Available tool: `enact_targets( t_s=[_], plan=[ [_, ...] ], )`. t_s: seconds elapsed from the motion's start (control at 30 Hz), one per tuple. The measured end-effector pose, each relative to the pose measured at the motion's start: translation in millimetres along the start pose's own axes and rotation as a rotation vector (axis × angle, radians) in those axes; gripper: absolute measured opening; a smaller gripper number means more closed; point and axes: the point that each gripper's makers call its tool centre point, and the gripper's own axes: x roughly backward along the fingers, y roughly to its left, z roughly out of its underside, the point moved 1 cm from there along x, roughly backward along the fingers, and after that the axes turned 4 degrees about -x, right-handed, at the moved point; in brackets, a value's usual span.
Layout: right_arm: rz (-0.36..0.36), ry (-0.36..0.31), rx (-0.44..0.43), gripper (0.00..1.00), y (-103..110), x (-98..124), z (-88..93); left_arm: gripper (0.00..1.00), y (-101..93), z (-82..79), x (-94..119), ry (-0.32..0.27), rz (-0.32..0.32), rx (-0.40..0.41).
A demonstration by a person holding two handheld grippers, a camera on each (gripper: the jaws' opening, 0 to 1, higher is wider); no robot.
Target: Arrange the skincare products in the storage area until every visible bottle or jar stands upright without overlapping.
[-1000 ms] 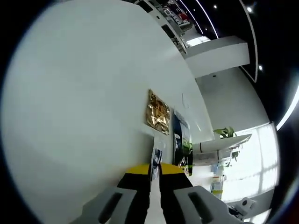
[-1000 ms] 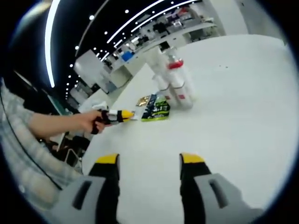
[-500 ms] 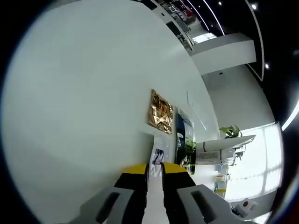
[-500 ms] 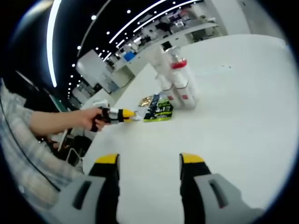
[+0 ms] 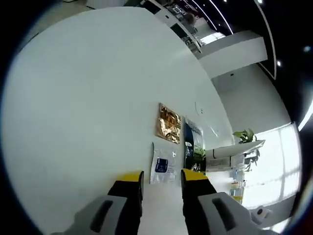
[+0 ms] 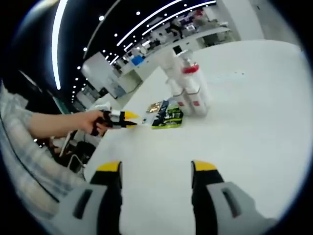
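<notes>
White sachet (image 5: 163,169) bears dark label, unreadable; no legible text elsewhere

White bottles (image 6: 188,88) stand upright, clustered; three sachets (image 5: 163,166) (gold, blue-green, white) lie flat.

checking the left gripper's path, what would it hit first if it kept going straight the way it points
Probably the white sachet with the blue label, lying flat on the white table just beyond the open left gripper. The gold sachet and dark blue-green sachet lie further on. Depth is hard to judge.
</notes>
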Motion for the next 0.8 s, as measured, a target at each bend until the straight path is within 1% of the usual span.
enact_targets(
  t_s=[0.03,0.07,0.13,0.2,0.23,0.3,0.33,0.37,0.43,0.47,0.5,0.53,0.57,0.6,0.67,0.73,0.77,0.8],
  plan=[
    [0.004,0.001,0.01,0.58,0,1,0.7,0.32,-5.0,-0.8,2,-0.01,0.016,-0.012],
    [0.008,-0.001,0.019,0.59,0,1,1.0,0.33,-14.0,-2.8,5,-0.038,0.042,-0.04],
    [0.002,0.003,0.025,0.62,0,1,2.2,0.39,-21.7,-1.6,9,-0.044,0.053,-0.065],
    [-0.002,0.008,0.033,0.65,2,1,3.0,0.44,-30.4,-3.7,19,-0.083,0.046,-0.123],
    [-0.003,0.007,0.037,0.66,2,1,2.5,0.47,-36.0,-4.1,23,-0.099,0.056,-0.147],
    [-0.008,-0.001,0.043,0.67,4,2,-0.5,0.48,-56.2,-3.2,32,-0.142,0.118,-0.193],
    [-0.016,-0.013,0.048,0.68,7,3,-3.8,0.48,-69.3,-0.2,40,-0.16,0.157,-0.227],
    [-0.022,-0.019,0.052,0.69,9,4,-6.1,0.49,-77.2,4.5,47,-0.17,0.165,-0.272],
    [-0.03,-0.02,0.066,0.71,12,4,-7.8,0.51,-85.0,11.0,57,-0.187,0.163,-0.339],
    [-0.036,-0.02,0.084,0.71,15,5,-8.9,0.52,-88.3,14.5,64,-0.21,0.15,-0.408],
    [-0.045,-0.024,0.104,0.71,18,5,-10.1,0.52,-89.3,20.6,70,-0.213,0.129,-0.469],
    [-0.048,-0.031,0.117,0.72,20,6,-11.3,0.53,-90.6,23.0,73,-0.215,0.126,-0.497],
    [-0.042,-0.041,0.136,0.73,22,8,-13.1,0.54,-94.0,31.0,79,-0.212,0.121,-0.565],
    [-0.042,-0.044,0.146,0.74,23,8,-13.3,0.56,-96.3,39.3,85,-0.212,0.108,-0.617],
    [-0.051,-0.05,0.145,0.76,26,10,-13.0,0.61,-98.4,49.8,92,-0.201,0.101,-0.669],
    [-0.059,-0.051,0.144,0.78,29,11,-11.9,0.64,-98.8,61.1,101,-0.199,0.077,-0.723],
    [-0.062,-0.049,0.145,0.79,32,11,-11.0,0.65,-99.8,65.1,104,-0.203,0.073,-0.735],
    [-0.065,-0.05,0.152,0.79,35,13,-9.8,0.66,-102.6,72.2,110,-0.205,0.074,-0.737]
  ],
)
